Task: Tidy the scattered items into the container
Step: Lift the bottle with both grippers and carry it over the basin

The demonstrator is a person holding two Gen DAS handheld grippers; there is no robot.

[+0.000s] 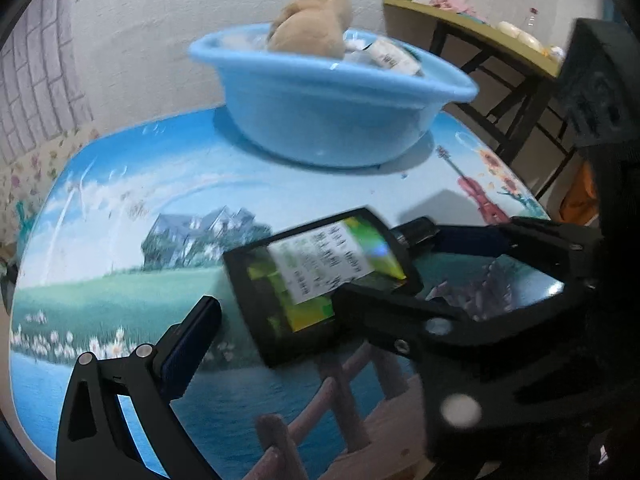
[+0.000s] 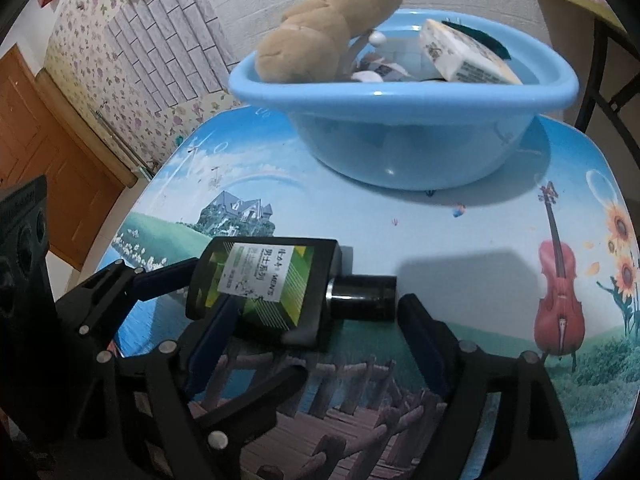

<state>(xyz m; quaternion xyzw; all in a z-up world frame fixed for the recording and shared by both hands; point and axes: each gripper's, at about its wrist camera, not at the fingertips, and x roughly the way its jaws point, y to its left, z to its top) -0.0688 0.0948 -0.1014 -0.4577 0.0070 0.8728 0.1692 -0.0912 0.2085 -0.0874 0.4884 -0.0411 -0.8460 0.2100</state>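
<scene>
Small items in the basin behind the plush toy seem hidden.

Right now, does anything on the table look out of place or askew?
Yes. The dark bottle lies on its side on the table, cap still on, nothing spilled, outside the blue basin. The plush toy is only half in, draped over the basin's rim. The right gripper is open around the bottle.
</scene>
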